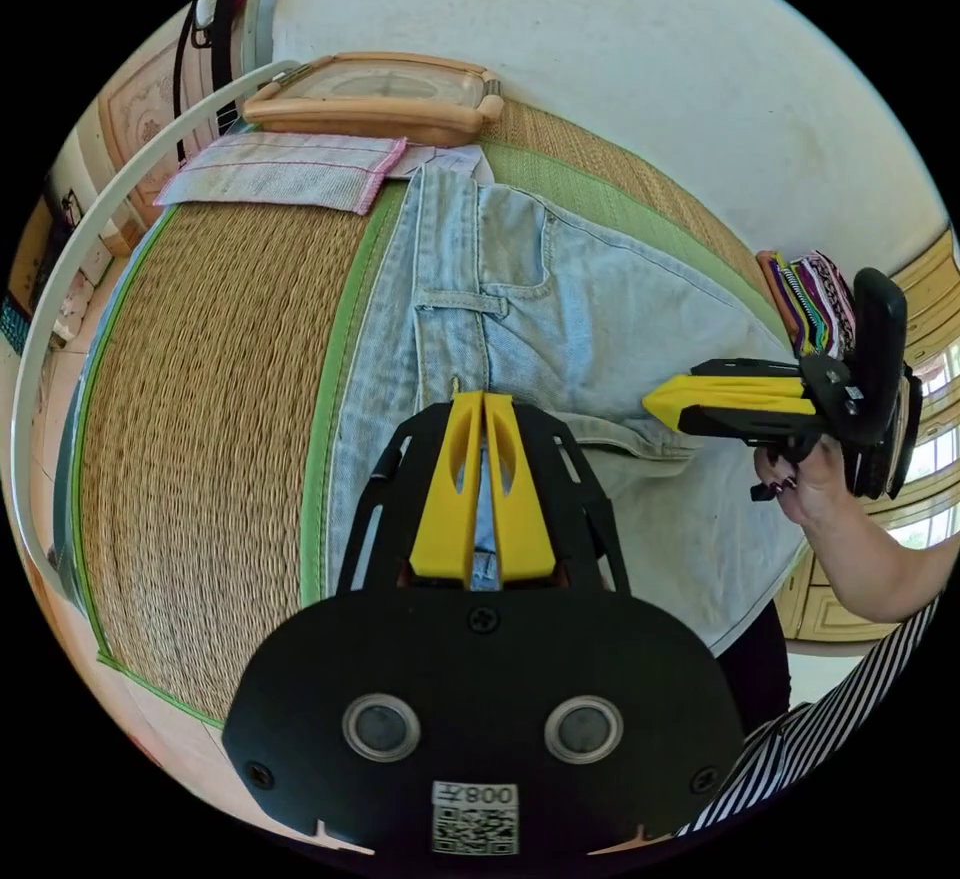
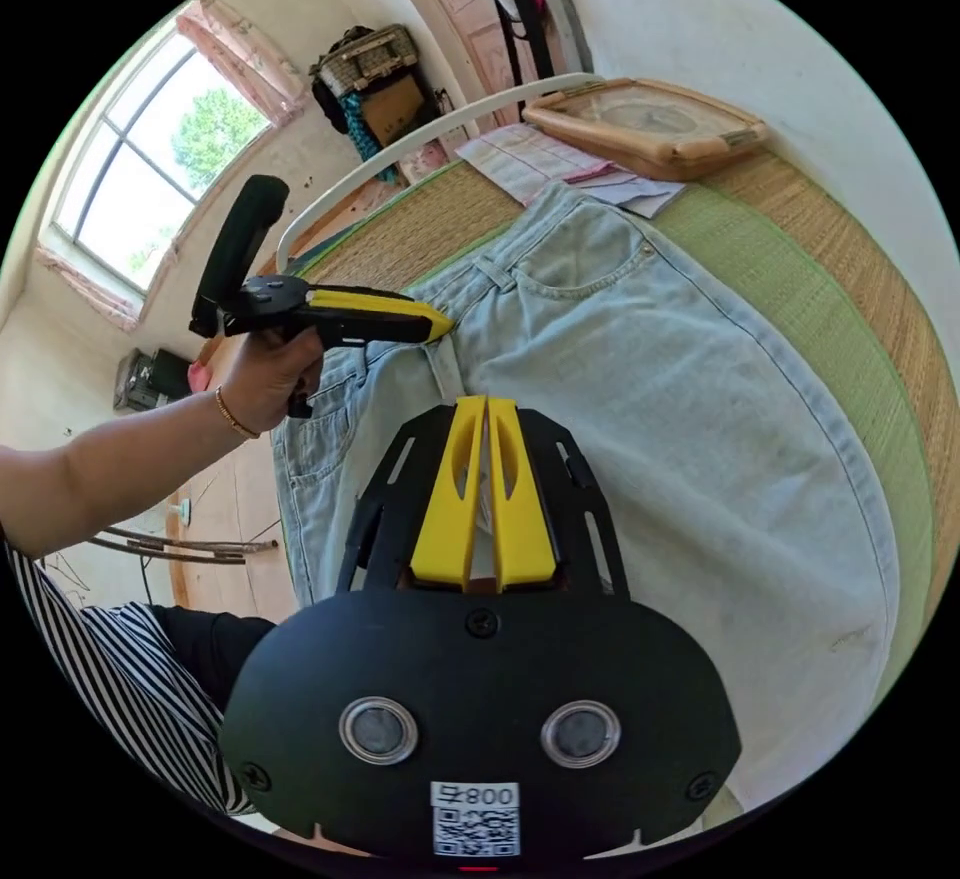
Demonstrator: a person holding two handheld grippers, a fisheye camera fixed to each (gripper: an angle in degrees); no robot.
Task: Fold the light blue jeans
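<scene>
Left tool (image 1: 484, 399) clenched on the jeans (image 1: 560, 319) waistband, denim pinched between its jaws. Right tool (image 2: 487, 404) also clamped, a strip of jeans fabric between its jaws. Jeans lie flat on a woven mat (image 1: 210, 399), waist near the mat's edge by the person, legs running toward the wall.

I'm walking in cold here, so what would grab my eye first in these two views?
The light blue jeans spread across the woven straw mat. Both yellow-jawed grippers are shut on denim near the waistband: the left gripper and the right gripper. A wooden tray sits at the mat's far end.
</scene>
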